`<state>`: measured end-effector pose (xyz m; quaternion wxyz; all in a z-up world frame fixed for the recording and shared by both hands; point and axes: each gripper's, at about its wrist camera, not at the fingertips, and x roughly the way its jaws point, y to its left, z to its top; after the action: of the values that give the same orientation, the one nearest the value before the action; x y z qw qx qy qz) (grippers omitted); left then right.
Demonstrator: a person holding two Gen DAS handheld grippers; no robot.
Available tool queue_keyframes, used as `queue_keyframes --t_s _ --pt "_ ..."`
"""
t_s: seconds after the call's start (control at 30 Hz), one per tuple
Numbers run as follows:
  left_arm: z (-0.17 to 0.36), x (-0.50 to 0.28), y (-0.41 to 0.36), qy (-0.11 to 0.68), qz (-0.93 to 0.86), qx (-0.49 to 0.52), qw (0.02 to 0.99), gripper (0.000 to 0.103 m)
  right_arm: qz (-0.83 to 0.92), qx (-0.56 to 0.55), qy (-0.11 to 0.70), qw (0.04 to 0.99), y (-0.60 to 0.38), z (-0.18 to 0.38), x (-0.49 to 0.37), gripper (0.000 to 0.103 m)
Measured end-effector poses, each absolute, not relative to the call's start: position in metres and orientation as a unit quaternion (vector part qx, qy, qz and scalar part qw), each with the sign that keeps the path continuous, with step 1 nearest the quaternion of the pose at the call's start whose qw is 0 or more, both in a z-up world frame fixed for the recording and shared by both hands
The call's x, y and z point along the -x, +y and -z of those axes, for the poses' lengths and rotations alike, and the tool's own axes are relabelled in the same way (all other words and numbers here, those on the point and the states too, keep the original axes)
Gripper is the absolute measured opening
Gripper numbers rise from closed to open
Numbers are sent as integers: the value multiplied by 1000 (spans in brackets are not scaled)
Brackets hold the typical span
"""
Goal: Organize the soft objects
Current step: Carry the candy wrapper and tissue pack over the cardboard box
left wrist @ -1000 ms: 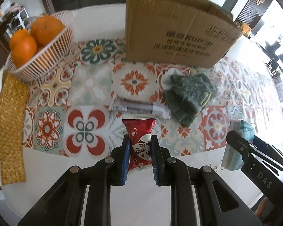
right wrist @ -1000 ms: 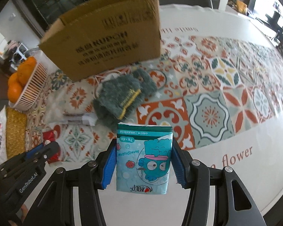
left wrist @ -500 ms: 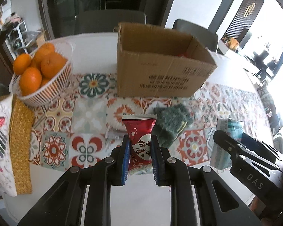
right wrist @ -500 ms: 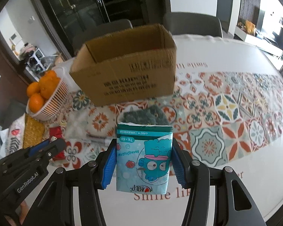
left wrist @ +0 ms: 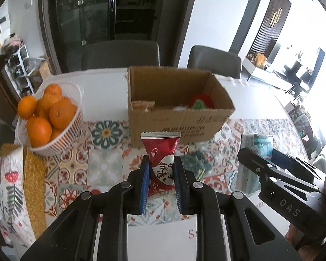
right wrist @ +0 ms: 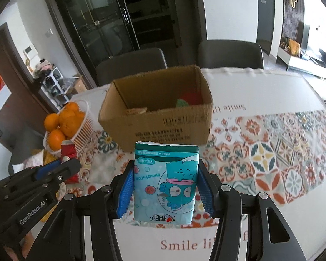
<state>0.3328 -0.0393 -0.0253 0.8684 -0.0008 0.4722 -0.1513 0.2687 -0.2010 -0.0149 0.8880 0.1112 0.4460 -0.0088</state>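
While both grippers hang above the near edge of the table (right wrist: 271, 91), the left gripper (left wrist: 161, 181) clamps a red snack packet (left wrist: 160, 158) and the right gripper (right wrist: 165, 187) clamps a tissue pack (right wrist: 166, 180), near the open cardboard box (right wrist: 163, 126) beyond.

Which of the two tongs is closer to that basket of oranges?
Left. The left tongs, gripping a red snack packet, sit just right of the basket of oranges; the right tongs, holding a tissue pack, are farther right.
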Motion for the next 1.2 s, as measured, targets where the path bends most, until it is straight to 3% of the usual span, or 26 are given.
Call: queue_keyframes --t_s 0.63,1.2 --pt "-24 -389 -63 422 165 -17 891 21 -25 -107 399 910 -222 -28 -334 54" --pt "1 -472 -84 470 166 -21 867 21 -37 -82 439 894 -235 -12 -419 54"
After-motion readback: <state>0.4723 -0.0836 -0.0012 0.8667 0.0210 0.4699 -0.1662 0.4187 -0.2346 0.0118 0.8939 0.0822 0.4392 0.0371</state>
